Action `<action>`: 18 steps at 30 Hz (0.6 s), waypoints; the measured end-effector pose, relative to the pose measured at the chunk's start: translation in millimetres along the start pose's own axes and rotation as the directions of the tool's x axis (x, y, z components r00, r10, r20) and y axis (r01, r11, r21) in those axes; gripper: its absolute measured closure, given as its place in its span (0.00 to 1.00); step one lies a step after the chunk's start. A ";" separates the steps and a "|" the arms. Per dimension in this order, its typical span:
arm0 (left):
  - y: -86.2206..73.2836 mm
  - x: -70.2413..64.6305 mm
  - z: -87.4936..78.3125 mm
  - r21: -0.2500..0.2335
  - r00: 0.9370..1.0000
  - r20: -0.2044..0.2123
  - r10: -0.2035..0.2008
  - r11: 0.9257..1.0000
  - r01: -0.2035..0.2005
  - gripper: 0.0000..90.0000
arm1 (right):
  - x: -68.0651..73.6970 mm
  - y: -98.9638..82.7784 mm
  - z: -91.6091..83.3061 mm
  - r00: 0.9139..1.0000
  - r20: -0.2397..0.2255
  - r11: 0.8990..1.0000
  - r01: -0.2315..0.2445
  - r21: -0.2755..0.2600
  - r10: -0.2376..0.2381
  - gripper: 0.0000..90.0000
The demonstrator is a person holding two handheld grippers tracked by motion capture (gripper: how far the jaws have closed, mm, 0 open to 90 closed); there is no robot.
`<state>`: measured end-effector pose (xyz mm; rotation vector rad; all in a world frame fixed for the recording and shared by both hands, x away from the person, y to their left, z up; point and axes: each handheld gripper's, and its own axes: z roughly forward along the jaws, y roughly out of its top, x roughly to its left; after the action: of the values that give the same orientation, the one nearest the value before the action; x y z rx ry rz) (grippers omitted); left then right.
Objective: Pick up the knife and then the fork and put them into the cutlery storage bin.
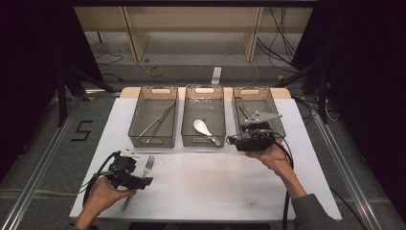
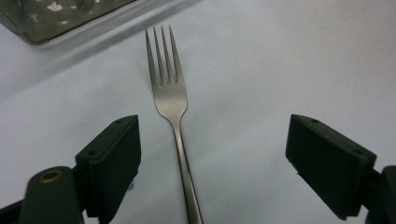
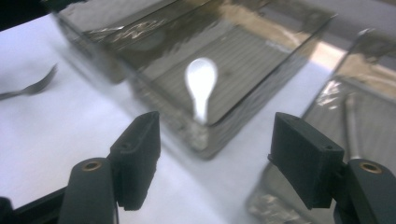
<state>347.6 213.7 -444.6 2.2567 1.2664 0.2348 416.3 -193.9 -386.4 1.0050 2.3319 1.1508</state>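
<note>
The fork [image 2: 170, 100] lies flat on the table [image 1: 215, 182] between the wide-open, empty left gripper [image 2: 212, 161]; thin, stiff, probably slippery steel, best pinched mid-handle. The right gripper [image 3: 215, 158] gapes empty.

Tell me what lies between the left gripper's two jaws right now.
The fork lies on the white table between the open left gripper, untouched, in the left gripper view.

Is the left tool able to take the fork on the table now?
Probably yes. The left tool is open, the fork lies flat between its jaws on the white table, and nothing covers the handle.
</note>
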 end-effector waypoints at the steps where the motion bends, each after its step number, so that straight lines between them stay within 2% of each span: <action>1: -0.3 0.4 0.2 0.009 1.000 0.001 -0.004 1.000 0.004 0.21 | 2.6 -3.2 0.1 1.000 -0.007 1.000 0.005 0.002 -0.005 0.38; 5: -1.9 1.3 1.5 0.049 1.000 -0.021 0.003 0.999 -0.002 0.23 | 10.2 -14.5 -0.1 0.999 -0.032 1.000 0.003 -0.008 -0.003 0.37; 13: -4.9 0.6 2.9 0.111 0.999 -0.033 0.015 0.994 -0.011 0.31 | 20.4 -31.7 -4.5 0.999 -0.054 1.000 -0.004 -0.028 0.002 0.37; 18: -10.2 1.9 3.5 0.154 0.999 -0.049 0.003 0.988 0.005 0.39 | 25.9 -41.6 -5.8 0.998 -0.068 1.000 0.002 -0.009 -0.003 0.37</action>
<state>342.5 218.2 -453.2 2.3941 1.3526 0.1984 376.8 -195.6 -416.0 0.9739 2.3779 1.2118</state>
